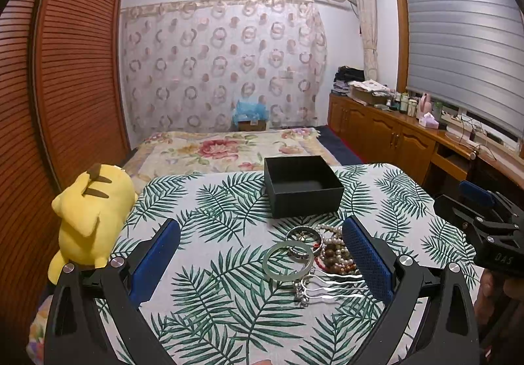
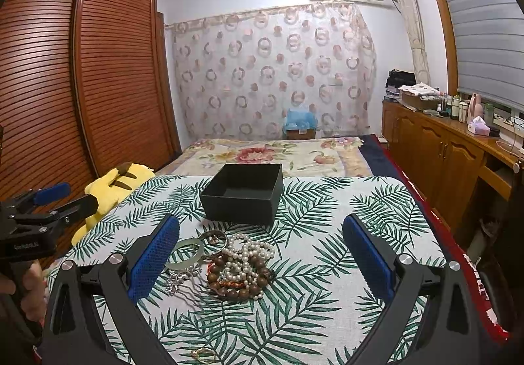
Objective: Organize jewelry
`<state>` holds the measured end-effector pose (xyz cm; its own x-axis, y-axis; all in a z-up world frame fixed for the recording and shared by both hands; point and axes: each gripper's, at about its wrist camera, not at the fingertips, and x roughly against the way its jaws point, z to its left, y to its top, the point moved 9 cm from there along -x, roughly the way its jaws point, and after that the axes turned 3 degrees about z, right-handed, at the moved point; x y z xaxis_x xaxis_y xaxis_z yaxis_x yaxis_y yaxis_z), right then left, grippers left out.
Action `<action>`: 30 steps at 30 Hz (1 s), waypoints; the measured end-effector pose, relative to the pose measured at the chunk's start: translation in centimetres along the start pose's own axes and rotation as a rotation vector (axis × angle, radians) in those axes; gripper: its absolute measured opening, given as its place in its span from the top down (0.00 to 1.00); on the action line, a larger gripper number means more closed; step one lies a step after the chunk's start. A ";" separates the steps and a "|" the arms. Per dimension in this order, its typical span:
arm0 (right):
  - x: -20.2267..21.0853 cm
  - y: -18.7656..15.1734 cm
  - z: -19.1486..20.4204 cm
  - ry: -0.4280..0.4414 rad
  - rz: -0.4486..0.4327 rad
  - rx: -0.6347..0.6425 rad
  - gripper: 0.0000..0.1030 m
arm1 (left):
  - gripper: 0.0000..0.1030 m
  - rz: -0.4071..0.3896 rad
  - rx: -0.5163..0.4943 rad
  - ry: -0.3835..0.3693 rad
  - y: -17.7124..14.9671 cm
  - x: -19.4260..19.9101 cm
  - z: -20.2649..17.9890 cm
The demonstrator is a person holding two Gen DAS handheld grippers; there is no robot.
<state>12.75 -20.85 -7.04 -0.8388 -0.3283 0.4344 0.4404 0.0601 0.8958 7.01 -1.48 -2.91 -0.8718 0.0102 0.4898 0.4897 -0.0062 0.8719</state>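
Tongs (image 1: 481,201) marked "DAS"

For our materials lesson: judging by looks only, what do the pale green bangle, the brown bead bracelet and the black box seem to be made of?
Pale green bangle: probably jade or glass; smooth, glossy, slightly translucent ring.
Brown bead bracelet: probably wood; round, dark brown beads with a dull sheen.
Black box: probably cardboard; matte, thin straight walls, open and empty.

The room is lit evenly by soft indoor light. Straight lines are bent strongly near the edges, and the corners are darkened. Small glare is seen on the silver hairpin (image 1: 330,286).
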 end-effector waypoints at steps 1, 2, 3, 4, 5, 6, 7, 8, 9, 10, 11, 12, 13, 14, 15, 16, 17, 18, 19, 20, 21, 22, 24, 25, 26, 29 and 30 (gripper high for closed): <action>0.1 0.1 0.1 0.000 -0.001 0.000 0.02 | 0.07 0.003 0.001 -0.001 -0.1 -0.1 0.3; 0.1 0.3 0.1 0.001 -0.001 0.000 0.02 | 0.07 0.003 0.001 0.000 -0.1 -0.1 0.2; 0.1 0.3 0.2 0.001 -0.001 0.001 0.02 | 0.07 0.003 0.000 0.001 0.0 -0.1 0.1; 0.2 0.3 0.1 0.000 -0.002 0.001 0.02 | 0.07 0.003 0.000 0.001 0.0 -0.1 0.0; 0.2 0.2 0.1 0.000 -0.003 -0.001 0.02 | 0.07 0.003 0.000 0.000 0.0 0.0 -0.1; 0.2 0.3 0.1 0.001 -0.002 -0.001 0.02 | 0.07 0.003 0.000 0.001 0.1 0.0 -0.2; 0.1 0.3 0.1 0.001 -0.003 -0.001 0.02 | 0.07 0.002 0.002 -0.001 -0.1 -0.1 0.3; 0.1 0.2 0.0 0.002 -0.004 -0.001 0.02 | 0.07 0.002 0.002 -0.001 -0.1 -0.1 0.2; 0.1 0.3 0.1 0.002 -0.003 0.000 0.02 | 0.07 0.002 0.002 -0.001 0.0 -0.1 0.2; 0.1 0.2 0.1 0.002 -0.004 0.000 0.02 | 0.07 0.002 0.002 -0.001 0.0 -0.1 0.1; 0.7 0.7 0.0 0.005 -0.006 0.000 0.02 | 0.07 0.002 0.002 -0.001 0.0 0.0 0.1; 0.8 0.7 0.0 0.005 -0.007 0.000 0.02 | 0.07 0.002 0.002 -0.001 0.1 0.0 0.0; 0.7 0.7 0.0 0.004 -0.007 0.000 0.02 | 0.07 0.001 0.002 -0.001 -0.1 -0.1 0.3; 0.8 0.8 0.1 0.005 -0.007 0.000 0.02 | 0.07 0.001 0.001 -0.001 -0.1 -0.1 0.3; 0.9 0.9 0.2 0.005 -0.008 0.000 0.02 | 0.07 0.000 0.001 -0.001 0.0 0.0 0.2; 0.8 0.8 0.1 0.004 -0.008 0.000 0.02 | 0.07 0.000 0.001 -0.001 0.0 0.0 0.1; 0.8 0.8 0.1 0.004 -0.008 0.000 0.02 | 0.07 -0.001 0.000 -0.001 0.0 0.0 0.1; 0.8 0.7 0.1 0.005 -0.009 0.000 0.02 | 0.07 0.002 0.002 -0.001 0.0 -0.1 0.3; 0.9 0.9 0.2 0.005 -0.009 0.000 0.02 | 0.07 0.002 0.002 -0.001 0.0 0.0 0.3; 1.0 1.0 0.1 0.006 -0.010 0.001 0.02 | 0.07 0.002 0.002 -0.001 0.0 0.0 0.2; 0.9 0.9 0.0 0.006 -0.009 0.000 0.02 | 0.07 0.002 0.002 -0.002 0.0 0.0 0.3; 1.0 1.0 0.1 0.007 -0.009 0.000 0.02 | 0.07 0.001 0.002 -0.002 0.0 0.0 0.3; 0.9 0.9 0.0 0.006 -0.010 0.000 0.02 | 0.07 0.001 0.002 -0.001 0.0 0.0 0.3; 0.9 0.9 0.0 0.007 -0.010 0.000 0.02 | 0.07 0.002 0.001 -0.002 0.0 0.0 0.3; 1.0 1.0 0.1 0.007 -0.010 0.000 0.02 | 0.07 0.001 0.003 -0.002 -0.1 0.0 0.4; 0.9 0.9 0.1 0.007 -0.011 0.000 0.02 | 0.07 0.001 0.003 -0.001 0.0 0.0 0.3; 1.0 1.1 0.2 0.008 -0.012 0.001 0.02 | 0.07 0.002 0.004 -0.002 -0.1 0.0 0.4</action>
<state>12.35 -20.96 -5.65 -0.8414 -0.3362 0.4231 0.4301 0.0573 0.9010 7.01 -1.12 -2.99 -0.8710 0.0123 0.4911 0.4911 -0.0026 0.8711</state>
